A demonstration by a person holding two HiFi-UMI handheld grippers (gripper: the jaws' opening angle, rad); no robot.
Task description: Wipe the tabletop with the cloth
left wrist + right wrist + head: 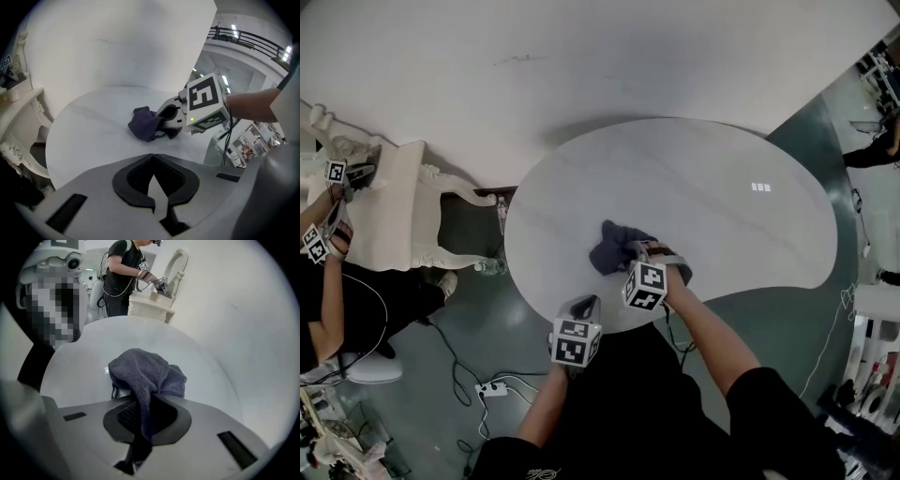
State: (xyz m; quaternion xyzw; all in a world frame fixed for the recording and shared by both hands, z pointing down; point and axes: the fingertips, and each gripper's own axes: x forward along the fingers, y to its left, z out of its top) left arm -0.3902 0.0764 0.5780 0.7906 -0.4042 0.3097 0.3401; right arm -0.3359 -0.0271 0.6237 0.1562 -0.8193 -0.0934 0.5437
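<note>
A crumpled dark grey-blue cloth [610,248] lies on the round white tabletop [722,216], near its front edge. My right gripper [639,255] is shut on the cloth [146,376], which bunches up from between its jaws and rests on the table. My left gripper [584,307] hovers at the table's front edge, a little left of and behind the right one. Its jaws are shut with nothing between them. From the left gripper view the cloth [146,124] and the right gripper [176,115] appear ahead on the tabletop [89,136].
A white wall [581,56] runs behind the table. An ornate white chair [398,211] stands at the left, with another person [328,281] holding grippers beside it. A power strip [492,388] and cables lie on the green floor.
</note>
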